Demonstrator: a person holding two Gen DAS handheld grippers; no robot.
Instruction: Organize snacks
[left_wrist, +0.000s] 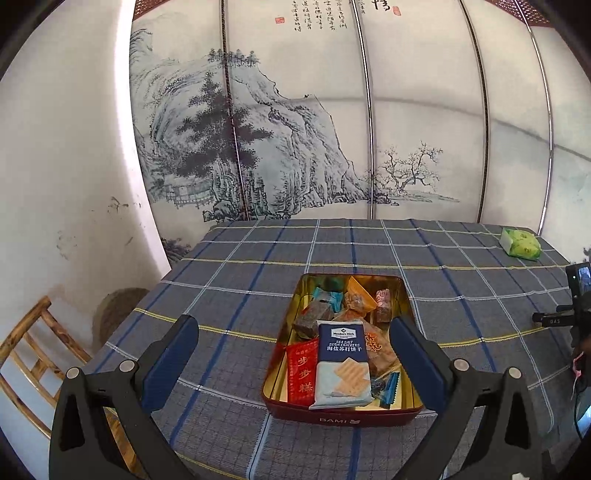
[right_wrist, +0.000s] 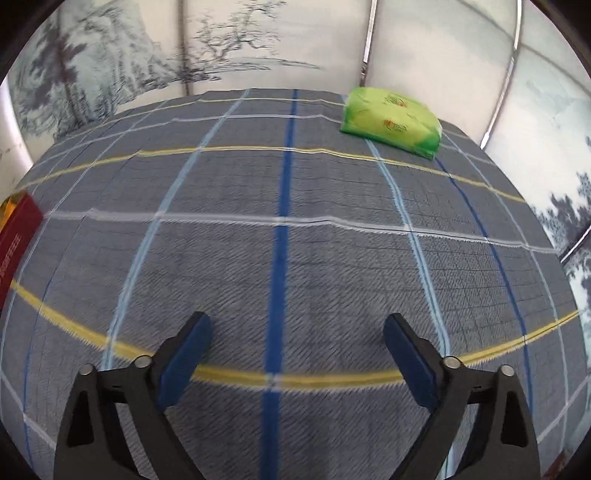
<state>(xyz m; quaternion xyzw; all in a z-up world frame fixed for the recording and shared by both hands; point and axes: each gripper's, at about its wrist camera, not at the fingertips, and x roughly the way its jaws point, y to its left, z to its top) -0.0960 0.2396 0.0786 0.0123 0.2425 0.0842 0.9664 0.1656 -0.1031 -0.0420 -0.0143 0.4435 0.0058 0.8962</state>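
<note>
The tin (left_wrist: 341, 419), red outside and gold inside, sits on the checked cloth (left_wrist: 236, 280) with its near end between the fingers of the left gripper (left_wrist: 295, 326). It holds a heap of wrapped snacks: a blue cracker pack (left_wrist: 341, 363) on top, a red pack (left_wrist: 301, 369) at its left, orange and teal packs behind. The left jaws stand wide, pressing on nothing. A green pack (right_wrist: 391, 120) lies alone at the cloth's far right corner, well apart from the tin. The right gripper (right_wrist: 297, 326) hangs over bare cloth, jaws spread wide with nothing between them; the view is blurred. The tin's red wall (right_wrist: 16, 240) shows at that view's left edge. An ink landscape screen (left_wrist: 258, 129) stands behind the table.
</note>
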